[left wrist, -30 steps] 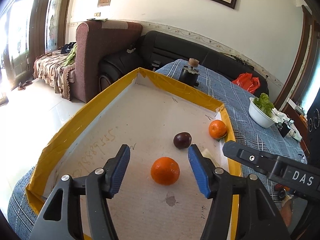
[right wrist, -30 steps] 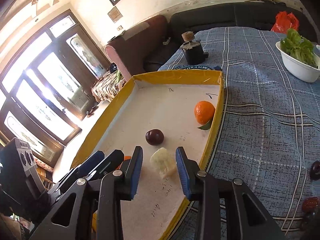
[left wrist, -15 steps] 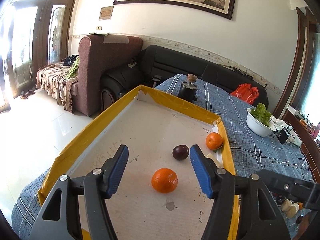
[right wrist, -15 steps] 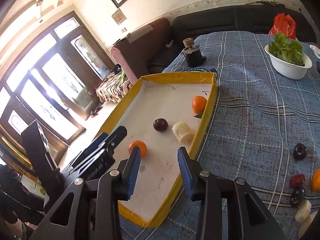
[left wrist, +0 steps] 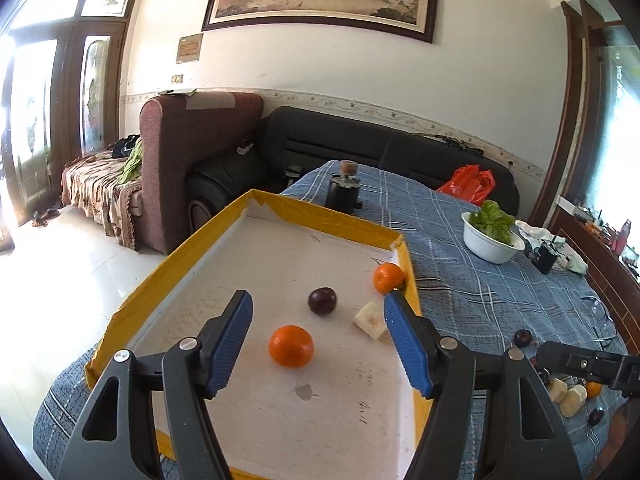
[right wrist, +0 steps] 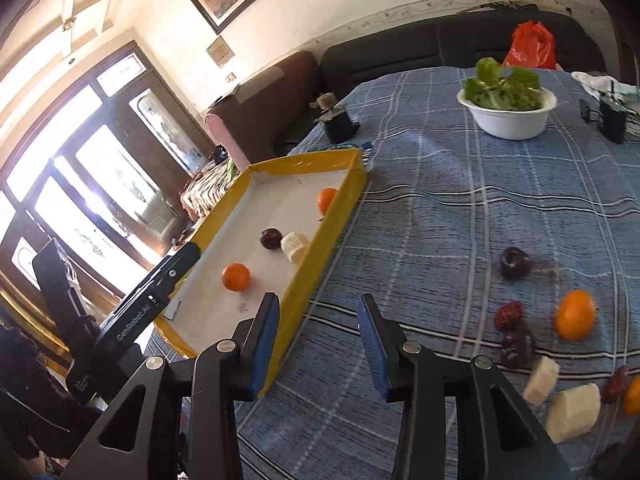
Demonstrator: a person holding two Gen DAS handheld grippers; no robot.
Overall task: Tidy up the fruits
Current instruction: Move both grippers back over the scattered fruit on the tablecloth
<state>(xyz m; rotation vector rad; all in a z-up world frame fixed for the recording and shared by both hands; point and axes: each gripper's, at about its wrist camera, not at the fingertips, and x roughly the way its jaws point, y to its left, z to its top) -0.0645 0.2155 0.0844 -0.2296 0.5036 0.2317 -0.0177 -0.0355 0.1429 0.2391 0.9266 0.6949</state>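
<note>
The yellow-rimmed tray point(left wrist: 340, 220) point(right wrist: 332, 224) holds two oranges point(left wrist: 291, 346) point(left wrist: 388, 278), a dark plum point(left wrist: 322, 301) and a white fruit chunk point(left wrist: 372, 320). My left gripper point(left wrist: 317, 295) hovers above the tray's near end, its jaws opening with nothing between them. My right gripper point(right wrist: 318, 299) is over the blue cloth just right of the tray wall, jaws opening and empty. Loose fruit lies on the cloth at the right: a plum point(right wrist: 515, 263), an orange point(right wrist: 575, 314), a red date point(right wrist: 509, 315) and white chunks point(right wrist: 574, 406).
A white bowl of lettuce point(right wrist: 508, 120) stands at the back of the table, with a black corked jar point(left wrist: 343, 196) behind the tray and a small black device point(right wrist: 612, 120) at the far right. Sofas stand beyond the table.
The right gripper let go of the white chunk, which now lies in the tray, and swung back and right over the cloth. The left gripper drew back and up, jaws wider.
</note>
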